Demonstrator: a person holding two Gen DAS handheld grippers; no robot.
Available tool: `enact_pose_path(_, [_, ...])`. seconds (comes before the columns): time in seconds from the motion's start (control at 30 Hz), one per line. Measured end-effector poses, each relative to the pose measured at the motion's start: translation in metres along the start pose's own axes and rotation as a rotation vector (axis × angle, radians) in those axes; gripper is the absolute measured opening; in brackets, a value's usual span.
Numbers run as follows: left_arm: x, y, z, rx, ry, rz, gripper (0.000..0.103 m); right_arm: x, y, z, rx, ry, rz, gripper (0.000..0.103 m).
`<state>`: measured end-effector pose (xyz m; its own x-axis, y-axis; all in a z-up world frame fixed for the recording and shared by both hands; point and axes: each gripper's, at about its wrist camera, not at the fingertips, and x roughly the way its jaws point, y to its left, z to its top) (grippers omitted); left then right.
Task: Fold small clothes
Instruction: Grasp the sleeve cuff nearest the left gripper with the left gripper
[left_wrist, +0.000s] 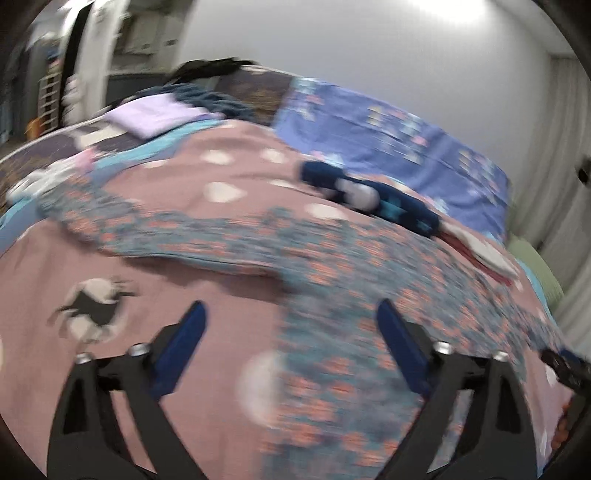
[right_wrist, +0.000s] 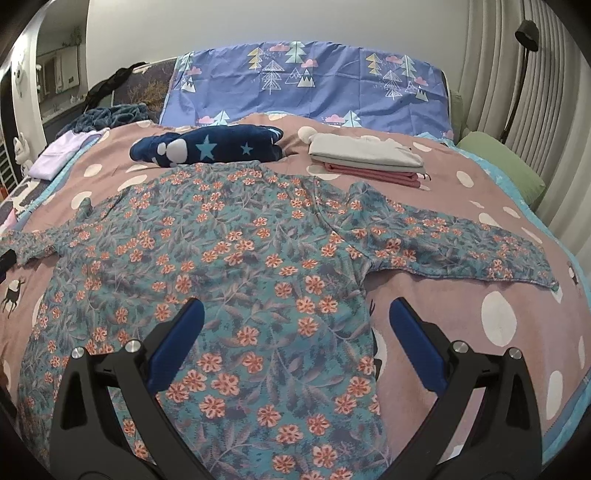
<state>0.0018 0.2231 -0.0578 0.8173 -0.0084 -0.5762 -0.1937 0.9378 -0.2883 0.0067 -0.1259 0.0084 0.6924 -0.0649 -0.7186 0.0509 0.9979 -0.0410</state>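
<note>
A floral top is seen spread flat on a pink bedspread, sleeves out to left and right. The right gripper is held wide open just above the top's near right edge, with nothing gripped between its blue pads. The left gripper is shown open in a blurred view, its jaws apart over the top's left side with nothing clamped; whether cloth is touched cannot be told. At the far side, one navy star-print garment and one stack of two folded pieces, grey over pink, are laid before a blue tree-print pillow. No writing can be read.
</note>
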Motion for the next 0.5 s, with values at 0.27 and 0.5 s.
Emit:
enact_pose_path(0.27, [0.032,0.157,0.027,-0.435,0.063,0.054,0.047,0.017,-0.01,-0.007,-0.003,0.047,-0.04,0.101])
enact_pose_path(0.5, [0.066,0.237,0.046,-0.621,0.031,0.193,0.054,0.024,-0.017,-0.01,0.012,0.071,-0.08,0.101])
